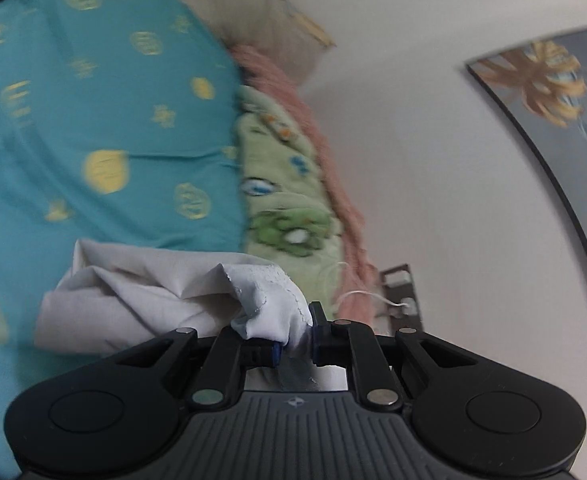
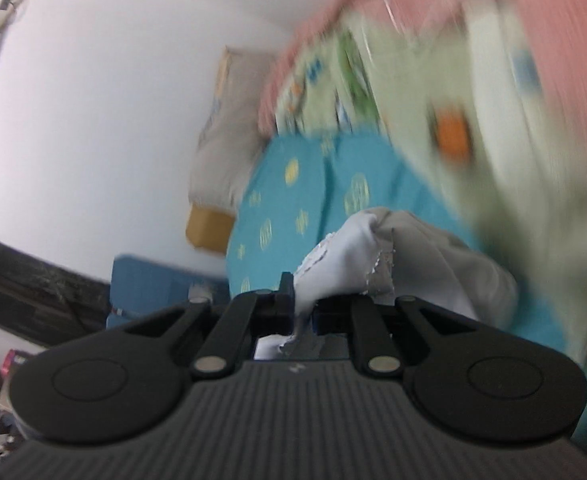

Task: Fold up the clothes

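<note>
One white garment [image 1: 141, 300], crumpled, no fold in it that I can see. It hangs bunched over the teal bedsheet [image 1: 93, 100], gripped at two edges.

Left gripper [image 1: 295, 350]: jaws nearly closed, pinching a raw-edged corner of the cloth.

Right gripper [image 2: 303, 312]: jaws nearly closed on another frayed edge of the same garment.

Status, as I judge it: pick-up done, spreading and folding all left. I have both ends in hand but the cloth is not yet stretched flat.

Surroundings: green printed blanket [image 1: 285, 184] and pink blanket [image 1: 333, 176] beside the sheet; white wall [image 1: 413, 120] behind. Right view heavily blurred.
</note>
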Tool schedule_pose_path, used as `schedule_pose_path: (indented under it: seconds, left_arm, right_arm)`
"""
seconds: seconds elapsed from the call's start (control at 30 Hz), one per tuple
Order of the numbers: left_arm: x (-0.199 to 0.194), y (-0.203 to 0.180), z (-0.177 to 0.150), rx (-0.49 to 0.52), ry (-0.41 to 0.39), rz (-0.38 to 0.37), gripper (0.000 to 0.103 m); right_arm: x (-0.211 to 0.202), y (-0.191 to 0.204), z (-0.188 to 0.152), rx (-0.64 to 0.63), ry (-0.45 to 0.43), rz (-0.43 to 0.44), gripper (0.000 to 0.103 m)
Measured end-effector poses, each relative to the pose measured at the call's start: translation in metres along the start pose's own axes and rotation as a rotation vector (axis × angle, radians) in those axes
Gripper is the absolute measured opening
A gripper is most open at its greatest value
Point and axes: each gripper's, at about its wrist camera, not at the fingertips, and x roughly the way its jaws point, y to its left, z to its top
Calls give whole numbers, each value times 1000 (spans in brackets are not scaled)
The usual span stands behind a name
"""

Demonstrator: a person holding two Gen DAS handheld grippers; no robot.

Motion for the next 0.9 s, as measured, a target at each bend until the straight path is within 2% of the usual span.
schedule_pose_path:
  seconds: [0.13,0.27,0.3,0.33,0.4,0.47,0.53,0.6,0.67,0.73,0.8,0.83,0.9]
  left_arm:
    - [80,-99,27,89,-4,-83,13]
    - [145,-174,35,172,-32,-233,14]
    - [161,-187,29,213,-48,-249,14]
    - [186,-202,22,253,-59,-253,14]
    - [221,-205,-3,332,-60,-236,14]
    - [254,-187,-32,413,-18,-174,15]
    - [282,-153,-62,466,78,-88,14]
    - [303,-124,-87,492,158,-19,14]
    - [307,-109,-104,528,172,6,17]
    - [303,-105,-109,538,150,1,20]
    - [295,-111,-101,548,154,24,23]
    - [287,-115,-98,585,153,45,25]
    - [266,-124,-95,647,152,78,39]
  right_arm:
    - [-18,38,90,-100,-154,-6,11]
    - [-54,62,156,-196,-365,46,11]
    - [-61,64,166,-220,-411,50,11]
    - [-64,58,169,-242,-433,19,11]
    - [-66,44,172,-284,-455,-73,11]
    - [-59,12,165,-297,-385,-198,12]
    - [-48,-28,155,-276,-287,-313,12]
    - [-33,-75,142,-198,-173,-393,12]
    - [-28,-104,129,-166,-135,-415,12]
    - [-30,-106,121,-195,-148,-407,13]
    - [-35,-97,120,-211,-158,-423,13]
    - [-38,-92,119,-208,-158,-436,13]
    - [-47,-81,121,-205,-154,-463,14]
